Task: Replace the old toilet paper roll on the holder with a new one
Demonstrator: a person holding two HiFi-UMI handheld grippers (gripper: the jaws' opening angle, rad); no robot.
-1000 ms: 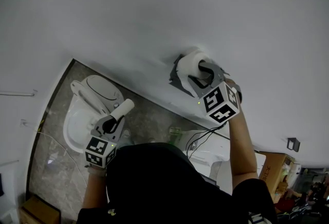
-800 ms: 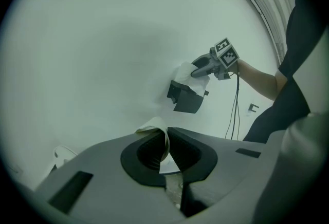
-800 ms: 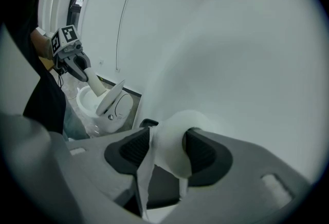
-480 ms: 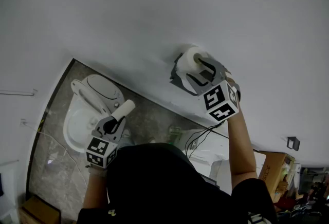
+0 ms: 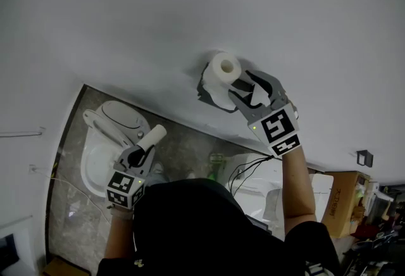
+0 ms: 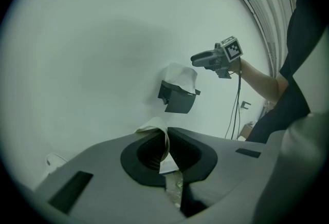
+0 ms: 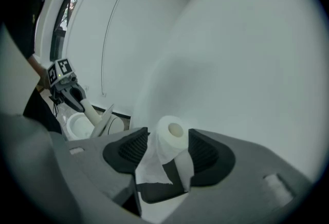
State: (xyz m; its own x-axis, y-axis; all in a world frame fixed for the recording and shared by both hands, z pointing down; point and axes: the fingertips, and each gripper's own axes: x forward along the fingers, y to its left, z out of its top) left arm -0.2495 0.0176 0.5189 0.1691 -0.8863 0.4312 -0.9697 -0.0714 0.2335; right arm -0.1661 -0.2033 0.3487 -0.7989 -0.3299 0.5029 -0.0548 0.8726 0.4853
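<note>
White roll (image 5: pixel 225 68), dark grey holder (image 5: pixel 205 87)

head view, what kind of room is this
Most likely a bathroom or toilet stall: a toilet stands on the stone-look floor, and a wall holder carries a toilet paper roll. The cardboard box and cables at the edge hint it may be a mock-up.

Soft even light, fisheye edges dark, slightly hazy
</note>
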